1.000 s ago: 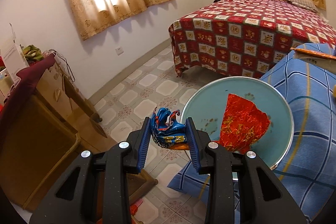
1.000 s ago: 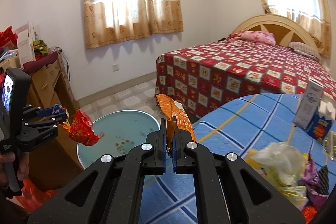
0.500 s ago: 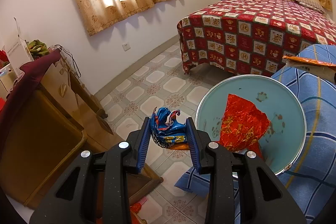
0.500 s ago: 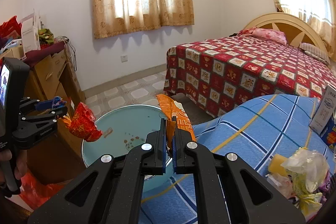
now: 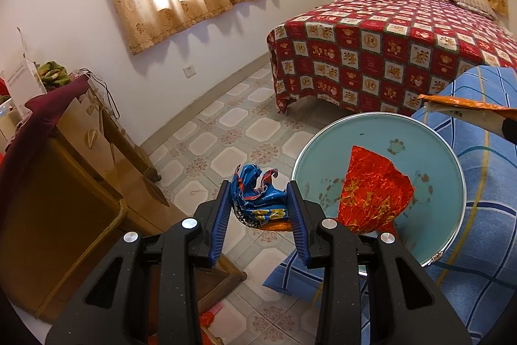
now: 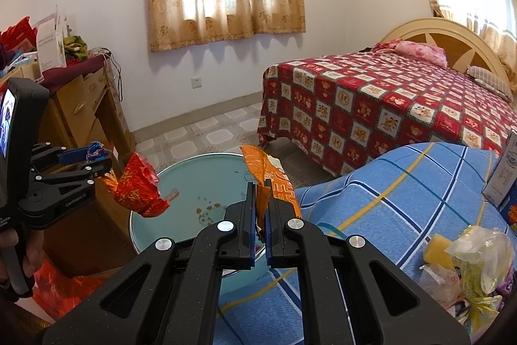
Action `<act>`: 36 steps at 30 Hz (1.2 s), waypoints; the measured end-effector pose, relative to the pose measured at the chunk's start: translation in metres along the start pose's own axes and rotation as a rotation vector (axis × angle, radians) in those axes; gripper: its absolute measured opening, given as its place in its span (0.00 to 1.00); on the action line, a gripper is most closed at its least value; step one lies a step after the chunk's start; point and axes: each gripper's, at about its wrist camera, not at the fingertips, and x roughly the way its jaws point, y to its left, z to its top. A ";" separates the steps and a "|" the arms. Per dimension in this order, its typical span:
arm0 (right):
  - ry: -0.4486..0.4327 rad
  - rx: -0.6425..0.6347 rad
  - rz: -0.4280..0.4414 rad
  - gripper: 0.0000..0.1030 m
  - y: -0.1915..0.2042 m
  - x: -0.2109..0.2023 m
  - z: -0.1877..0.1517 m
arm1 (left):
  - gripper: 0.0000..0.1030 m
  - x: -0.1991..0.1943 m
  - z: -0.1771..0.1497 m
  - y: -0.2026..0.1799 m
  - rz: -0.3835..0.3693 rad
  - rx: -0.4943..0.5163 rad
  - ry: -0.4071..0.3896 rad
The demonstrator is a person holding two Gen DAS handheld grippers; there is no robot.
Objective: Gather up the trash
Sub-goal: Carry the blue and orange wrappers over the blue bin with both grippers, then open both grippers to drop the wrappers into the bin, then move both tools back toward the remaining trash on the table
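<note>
My left gripper (image 5: 258, 185) is shut on a crumpled blue wrapper (image 5: 255, 199). A red foil wrapper (image 5: 371, 199) hangs from the same bunch, over a teal basin (image 5: 404, 131). The right wrist view shows that left gripper (image 6: 97, 159) at the left, with the red foil wrapper (image 6: 139, 193) dangling above the teal basin (image 6: 210, 170). My right gripper (image 6: 259, 186) is shut on an orange wrapper (image 6: 258, 164), which stands up between its fingers at the basin's near right rim. The orange wrapper (image 5: 465, 109) also enters the left wrist view from the right.
The basin sits at the edge of a blue checked cloth (image 6: 387, 193). On the cloth lie a pile of plastic bags and wrappers (image 6: 468, 254) and a carton (image 6: 504, 170). A wooden cabinet (image 5: 64, 183) stands left, a bed with a red quilt (image 6: 387, 105) behind. A hand (image 6: 29, 254) grips the left handle.
My right gripper has carried the orange wrapper left and a little down, closer to the basin. The left gripper has stayed in place with its wrappers.
</note>
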 end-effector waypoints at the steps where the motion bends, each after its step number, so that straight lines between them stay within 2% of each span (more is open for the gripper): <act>1: 0.002 -0.001 0.001 0.05 0.001 0.001 0.000 | 0.34 0.000 0.000 -0.001 -0.003 0.001 0.000; 6: 0.035 -0.008 0.028 0.06 0.005 0.008 -0.002 | 0.40 -0.001 -0.002 -0.004 -0.033 0.003 0.003; 7: 0.040 -0.009 0.034 0.09 0.005 0.009 -0.003 | 0.47 -0.001 -0.002 -0.006 -0.041 0.006 0.003; 8: 0.040 -0.011 0.031 0.14 0.005 0.010 -0.004 | 0.51 -0.002 -0.002 -0.007 -0.048 0.007 0.000; 9: 0.043 -0.009 0.030 0.33 0.005 0.011 -0.004 | 0.56 -0.004 -0.003 -0.009 -0.056 0.007 -0.004; 10: 0.043 -0.004 0.033 0.41 0.005 0.011 -0.005 | 0.60 -0.004 -0.003 -0.010 -0.061 0.008 -0.006; 14: 0.039 -0.001 0.022 0.47 0.007 0.009 -0.007 | 0.65 -0.007 -0.004 -0.017 -0.077 0.019 -0.012; 19: 0.023 0.009 0.001 0.59 0.003 0.002 -0.009 | 0.74 -0.007 -0.005 -0.019 -0.081 0.021 -0.007; 21: 0.019 0.009 -0.013 0.60 0.000 -0.009 -0.012 | 0.75 -0.008 -0.006 -0.021 -0.089 0.017 -0.002; 25: -0.006 0.009 -0.074 0.67 -0.014 -0.046 -0.026 | 0.81 -0.011 -0.011 -0.032 -0.111 0.034 0.001; 28: -0.020 0.067 -0.144 0.72 -0.041 -0.084 -0.046 | 0.81 -0.012 -0.017 -0.050 -0.141 0.069 0.015; 32: -0.020 0.194 -0.311 0.74 -0.095 -0.139 -0.083 | 0.81 -0.021 -0.027 -0.086 -0.187 0.136 0.021; 36: -0.017 0.295 -0.439 0.74 -0.131 -0.178 -0.115 | 0.81 -0.035 -0.034 -0.126 -0.239 0.203 0.011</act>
